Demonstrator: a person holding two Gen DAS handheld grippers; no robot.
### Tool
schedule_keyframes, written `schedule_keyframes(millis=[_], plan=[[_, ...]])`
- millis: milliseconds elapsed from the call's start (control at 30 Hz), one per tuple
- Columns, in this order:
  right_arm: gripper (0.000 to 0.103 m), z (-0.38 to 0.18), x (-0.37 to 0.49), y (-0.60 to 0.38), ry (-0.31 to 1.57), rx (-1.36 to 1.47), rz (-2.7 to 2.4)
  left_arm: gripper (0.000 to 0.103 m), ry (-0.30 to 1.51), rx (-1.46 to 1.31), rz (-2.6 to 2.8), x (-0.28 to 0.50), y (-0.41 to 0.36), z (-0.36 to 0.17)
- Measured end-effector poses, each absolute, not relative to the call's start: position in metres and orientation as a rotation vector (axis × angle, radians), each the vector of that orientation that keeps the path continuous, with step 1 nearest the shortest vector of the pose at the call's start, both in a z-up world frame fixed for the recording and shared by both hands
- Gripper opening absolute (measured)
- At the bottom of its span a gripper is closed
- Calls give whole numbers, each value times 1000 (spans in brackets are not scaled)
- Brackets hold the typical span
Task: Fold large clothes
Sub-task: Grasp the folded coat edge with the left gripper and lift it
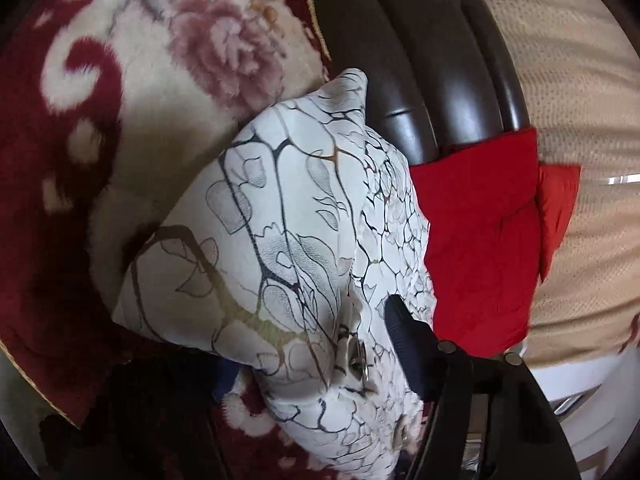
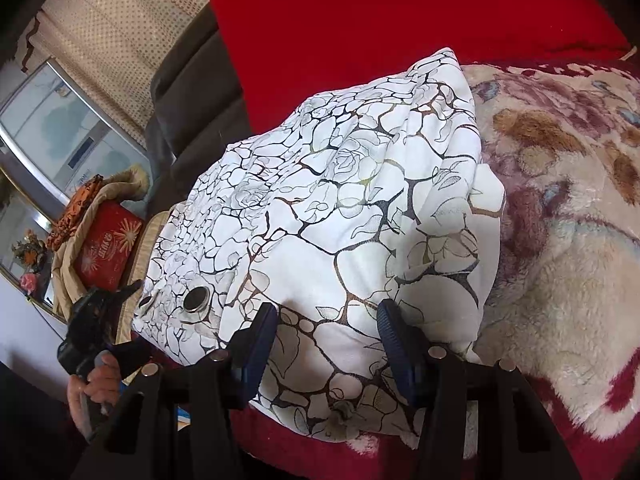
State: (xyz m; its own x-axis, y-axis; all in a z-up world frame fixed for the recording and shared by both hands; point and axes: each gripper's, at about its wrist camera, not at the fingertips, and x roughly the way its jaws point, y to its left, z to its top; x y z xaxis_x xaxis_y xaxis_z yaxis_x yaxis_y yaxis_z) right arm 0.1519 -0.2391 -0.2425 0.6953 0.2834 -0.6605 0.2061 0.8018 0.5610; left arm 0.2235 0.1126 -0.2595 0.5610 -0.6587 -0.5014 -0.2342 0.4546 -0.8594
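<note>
1 floral blanket (image 2: 560, 208) (plush), red pillow (image 2: 360, 20), dark headboard (image 1: 440, 80), beige curtain (image 2: 100, 28)

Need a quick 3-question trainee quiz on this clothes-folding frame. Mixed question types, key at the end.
1. True or false: the white crackle-print garment lies on a bare wooden table.
2. In the right wrist view, what lies just beyond the garment? A) red cushion B) blue towel C) wicker basket
3. Fill in: the two fingers straddling the garment's near edge belong to the ___ gripper.
Key: 1 false, it lies on a floral plush blanket; 2 A; 3 right.
</note>
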Motion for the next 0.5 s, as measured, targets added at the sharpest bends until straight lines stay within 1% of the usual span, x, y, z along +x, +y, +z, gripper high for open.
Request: schedule_keyframes(millis=[33, 67, 133, 200, 233, 267, 300, 333, 367, 400, 500], plan=[[57, -242, 152, -239, 816, 656, 47, 86, 975, -1149, -328, 222, 116, -262], [57, -242, 151, -239, 815, 655, 49, 88, 978, -1189, -323, 222, 119, -263], [57, -243, 151, -239, 812, 655, 52, 88, 990, -1235, -300, 224, 121, -266], [57, -243, 151, -239, 810, 655, 50, 87, 991, -1219, -275, 227, 118, -260], [57, -243, 151, -239, 810, 653, 50, 80, 996, -1189, -257, 229, 115, -255], [57, -243, 151, -239, 809, 651, 50, 70, 999, -1155, -242, 231, 111, -249], [57, -243, 151, -239, 809, 652, 51, 63, 1006, -1105, -221, 230, 109, -245], [57, -243, 151, -239, 809, 653, 52, 48, 1009, -1064, -207, 231, 106, -242], [57, -243, 151, -239, 809, 654, 53, 45, 1010, -1029, -197, 231, 104, -241], [57, -243, 151, -240, 809, 655, 53, 45, 1009, -1021, -202, 231, 104, -243], [57, -243, 150, -239, 810, 652, 51, 48, 1025, -1092, -232, 229, 114, -258]])
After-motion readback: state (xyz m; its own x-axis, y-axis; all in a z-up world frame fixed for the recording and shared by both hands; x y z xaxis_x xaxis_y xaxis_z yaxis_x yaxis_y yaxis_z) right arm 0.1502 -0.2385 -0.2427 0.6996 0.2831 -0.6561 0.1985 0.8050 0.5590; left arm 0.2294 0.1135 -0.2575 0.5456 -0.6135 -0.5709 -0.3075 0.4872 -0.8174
